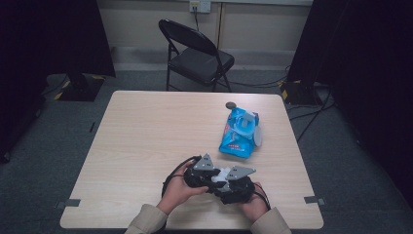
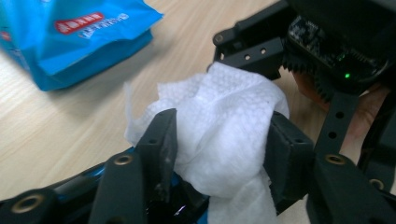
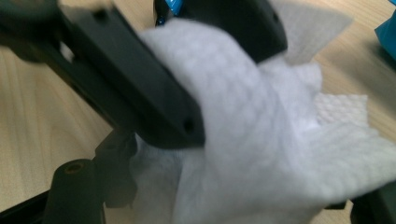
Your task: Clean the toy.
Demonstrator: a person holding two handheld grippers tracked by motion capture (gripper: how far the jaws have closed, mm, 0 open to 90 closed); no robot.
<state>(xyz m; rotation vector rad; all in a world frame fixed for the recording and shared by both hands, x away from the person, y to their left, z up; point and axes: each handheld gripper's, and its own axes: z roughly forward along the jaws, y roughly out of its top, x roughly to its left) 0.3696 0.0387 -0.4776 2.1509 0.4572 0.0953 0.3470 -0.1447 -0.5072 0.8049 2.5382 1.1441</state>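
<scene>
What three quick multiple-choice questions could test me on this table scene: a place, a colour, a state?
1. Where does the wipe pack lie on the table?
A. far right part
B. near left corner
C. on the chair

2. What colour is the pack?
A. red
B. blue
C. green

3. What sits between the jaws of the left hand-held gripper?
A. nothing
B. a coin
C. a crumpled white wipe

Answers: 1 A, the high view shows it right of centre, beyond the hands. 2 B, its wrapper is blue with a red label. 3 C, the left gripper view shows the wipe bunched between both jaws.
</scene>
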